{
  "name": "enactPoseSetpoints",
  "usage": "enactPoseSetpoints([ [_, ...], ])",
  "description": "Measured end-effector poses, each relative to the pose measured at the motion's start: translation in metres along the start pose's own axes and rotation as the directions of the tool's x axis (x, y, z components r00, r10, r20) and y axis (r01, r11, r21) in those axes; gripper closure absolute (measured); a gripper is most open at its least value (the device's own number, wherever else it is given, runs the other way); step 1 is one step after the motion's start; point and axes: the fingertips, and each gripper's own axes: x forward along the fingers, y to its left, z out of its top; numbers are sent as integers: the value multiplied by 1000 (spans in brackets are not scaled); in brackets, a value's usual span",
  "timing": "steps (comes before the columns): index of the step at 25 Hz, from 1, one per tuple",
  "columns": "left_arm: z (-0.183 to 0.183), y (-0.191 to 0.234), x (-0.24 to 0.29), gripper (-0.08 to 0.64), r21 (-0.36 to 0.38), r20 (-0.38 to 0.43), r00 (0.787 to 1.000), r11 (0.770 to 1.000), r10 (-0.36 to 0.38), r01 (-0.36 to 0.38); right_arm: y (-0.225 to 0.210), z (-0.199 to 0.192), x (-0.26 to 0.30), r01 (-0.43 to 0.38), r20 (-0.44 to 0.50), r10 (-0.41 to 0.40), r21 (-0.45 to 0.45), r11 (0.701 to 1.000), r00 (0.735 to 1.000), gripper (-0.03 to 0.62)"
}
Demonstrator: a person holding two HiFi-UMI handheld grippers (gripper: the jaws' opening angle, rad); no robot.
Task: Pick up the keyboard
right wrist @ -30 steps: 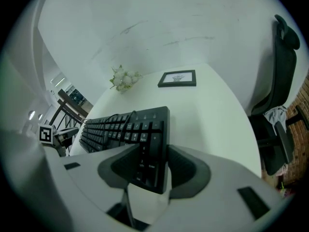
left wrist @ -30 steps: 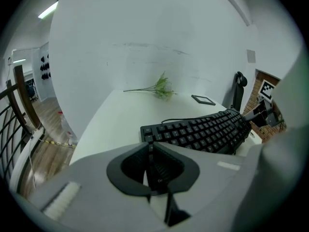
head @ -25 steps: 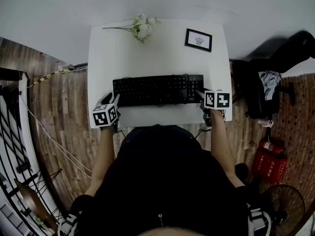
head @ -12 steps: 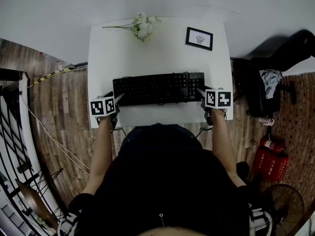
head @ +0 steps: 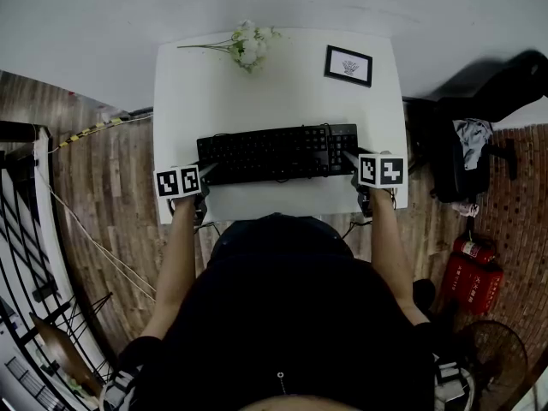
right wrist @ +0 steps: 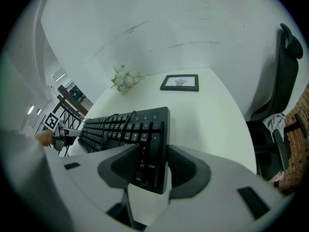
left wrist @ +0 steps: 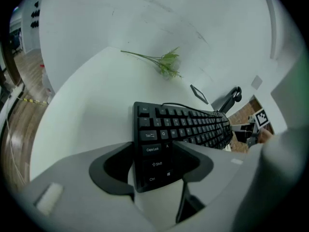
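The black keyboard lies flat across the middle of the white table. My left gripper is at its left end. In the left gripper view the keyboard's near left corner sits between the wide jaws of that gripper. These jaws have just been closing a little, and I see no firm press. My right gripper is at the right end. In the right gripper view its pads close against the number-pad corner of the keyboard.
A flower sprig and a small framed picture lie at the table's back. A black chair stands to the right of the table. Red extinguishers stand on the wooden floor. The person's body is close to the near edge.
The left gripper has rolled level and shifted slightly toward the keyboard's left end. The keyboard and the right gripper have not moved.
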Motion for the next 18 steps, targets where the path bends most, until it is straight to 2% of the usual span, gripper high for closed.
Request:
enactPoseSetpoints([
  [3, -2, -2, 1, 298, -24, 0, 1000, 999, -21, 21, -2, -4, 3, -7, -9, 7, 11, 1000, 1000, 403],
  [11, -2, -3, 1, 305, -32, -21, 1000, 999, 14, -15, -5, -10, 7, -17, -15, 17, 26, 1000, 1000, 403],
  [18, 6, -11, -10, 307, -4, 40, 999, 1000, 24, -23, -7, -5, 2, -39, 21, 39, 34, 999, 999, 403],
])
